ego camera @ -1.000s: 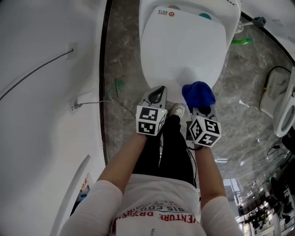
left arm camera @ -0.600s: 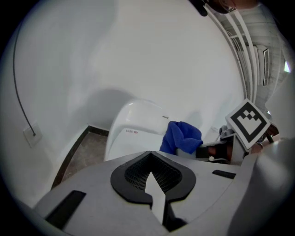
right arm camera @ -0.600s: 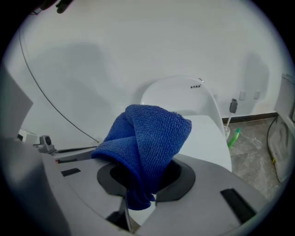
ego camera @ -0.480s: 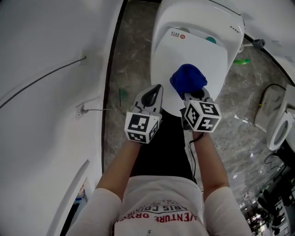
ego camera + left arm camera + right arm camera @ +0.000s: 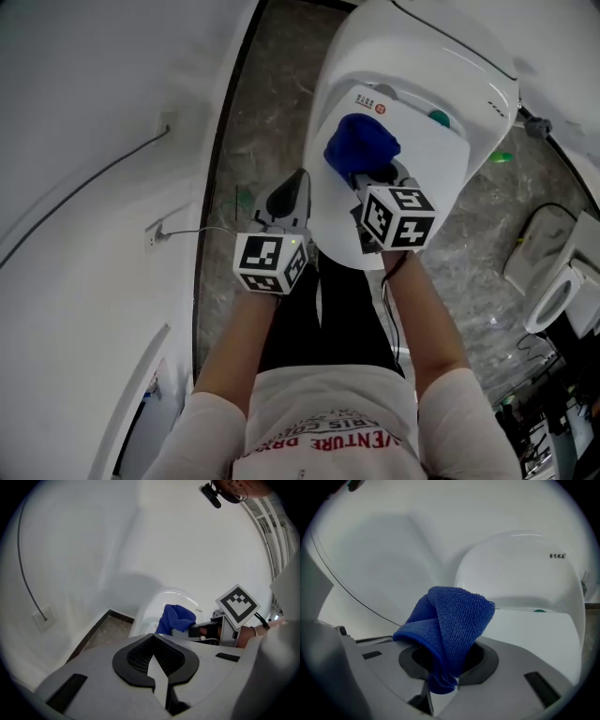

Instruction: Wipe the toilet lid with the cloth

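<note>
A white toilet with its lid (image 5: 422, 178) down fills the upper middle of the head view. My right gripper (image 5: 367, 173) is shut on a bunched blue cloth (image 5: 361, 146), held over the lid's left rear part. In the right gripper view the blue cloth (image 5: 450, 625) sticks up from between the jaws, with the lid (image 5: 534, 630) beyond it. My left gripper (image 5: 289, 197) hangs at the toilet's left side, shut with nothing in it. The left gripper view shows the cloth (image 5: 176, 619) and the right gripper's marker cube (image 5: 237, 604).
A white wall (image 5: 103, 141) with a socket and cable (image 5: 178, 234) runs along the left. The floor (image 5: 253, 122) is grey marble. A green object (image 5: 500, 157) lies by the toilet's right. Another white fixture (image 5: 553, 281) stands at far right. The person's legs are below the grippers.
The right gripper has carried the blue cloth from the lid's front edge up toward the left rear of the lid. The left gripper has stayed near the toilet's left front.
</note>
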